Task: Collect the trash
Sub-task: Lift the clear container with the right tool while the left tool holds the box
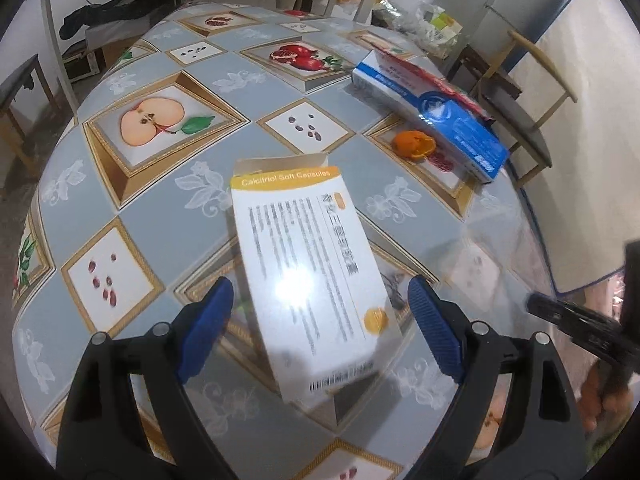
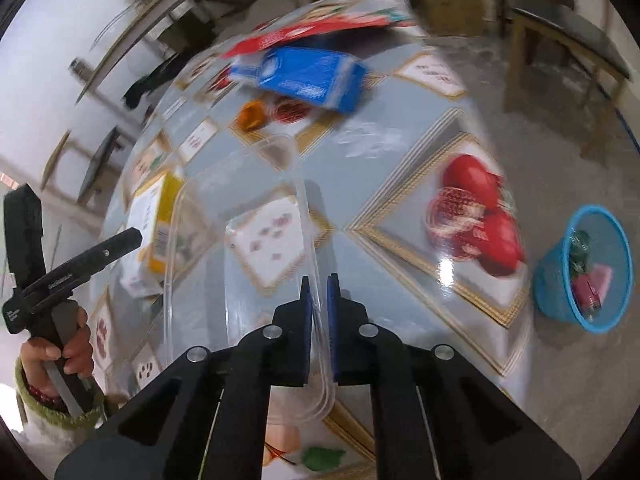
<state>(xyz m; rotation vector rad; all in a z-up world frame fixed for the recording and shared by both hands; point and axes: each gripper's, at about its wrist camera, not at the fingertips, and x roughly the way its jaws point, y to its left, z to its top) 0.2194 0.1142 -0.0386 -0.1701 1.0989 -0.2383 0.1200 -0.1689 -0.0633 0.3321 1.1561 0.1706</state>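
Left tongs, blue-padded and spread wide, straddle a white and yellow cardboard medicine box lying flat on the worktop, pads clear of its sides. Right tongs are clamped on the rim of a clear plastic tray that rests on the fruit-patterned oilcloth. Farther off lie a long blue and white carton, touching a red packet, and a scrap of orange peel just beside it; a blue mesh basket holding scraps sits on the floor beyond the worktop's edge.
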